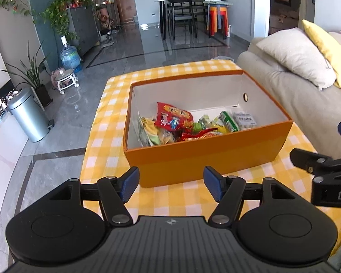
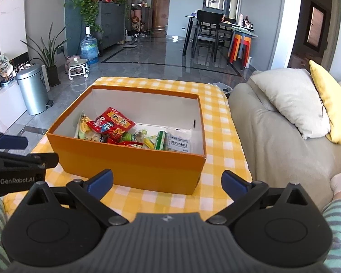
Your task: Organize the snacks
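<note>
Both grippers, left gripper [image 1: 171, 183] and right gripper [image 2: 167, 183], hung spread and empty near the orange box [image 1: 206, 157] on the checked tablecloth [image 1: 170, 200]; snack packets [image 2: 134, 134] already lay inside; none remained outside, so sorting seemed nearly finished.

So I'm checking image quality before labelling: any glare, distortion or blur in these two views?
Left wrist: fisheye bends the walls, window glare streaks the floor, snacks in the box sharp. Right wrist: same bending, floor glossy, packet print readable, nothing blurred.
</note>
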A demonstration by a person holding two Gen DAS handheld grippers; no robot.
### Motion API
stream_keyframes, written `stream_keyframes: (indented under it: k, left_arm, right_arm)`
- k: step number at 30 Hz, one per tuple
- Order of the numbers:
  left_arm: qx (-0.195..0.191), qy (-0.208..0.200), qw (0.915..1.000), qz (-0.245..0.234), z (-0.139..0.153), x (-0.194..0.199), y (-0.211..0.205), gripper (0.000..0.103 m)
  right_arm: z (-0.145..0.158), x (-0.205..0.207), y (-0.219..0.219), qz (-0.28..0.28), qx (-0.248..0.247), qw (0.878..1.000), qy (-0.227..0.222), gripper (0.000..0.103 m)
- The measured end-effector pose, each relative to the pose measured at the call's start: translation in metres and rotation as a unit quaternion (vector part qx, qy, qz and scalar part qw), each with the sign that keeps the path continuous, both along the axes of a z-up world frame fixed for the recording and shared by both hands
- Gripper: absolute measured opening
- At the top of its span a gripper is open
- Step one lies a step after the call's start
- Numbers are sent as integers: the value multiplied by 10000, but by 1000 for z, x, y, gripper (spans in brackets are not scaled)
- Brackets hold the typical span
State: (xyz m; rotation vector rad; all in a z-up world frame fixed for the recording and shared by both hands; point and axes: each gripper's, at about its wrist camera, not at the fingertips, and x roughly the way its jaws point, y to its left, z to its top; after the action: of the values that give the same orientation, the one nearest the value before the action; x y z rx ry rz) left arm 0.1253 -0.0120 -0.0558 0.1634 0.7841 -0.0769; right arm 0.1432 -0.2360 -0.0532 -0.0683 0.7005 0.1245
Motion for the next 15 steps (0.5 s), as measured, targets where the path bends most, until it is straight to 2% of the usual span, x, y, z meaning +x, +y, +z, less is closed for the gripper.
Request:
stream_keyframes:
  k: [15]
  left_arm:
    - [-48,17,10000,61,3,0,1,76]
  right_arm:
    - [1,1,-3,-26,85,9999,-135,99]
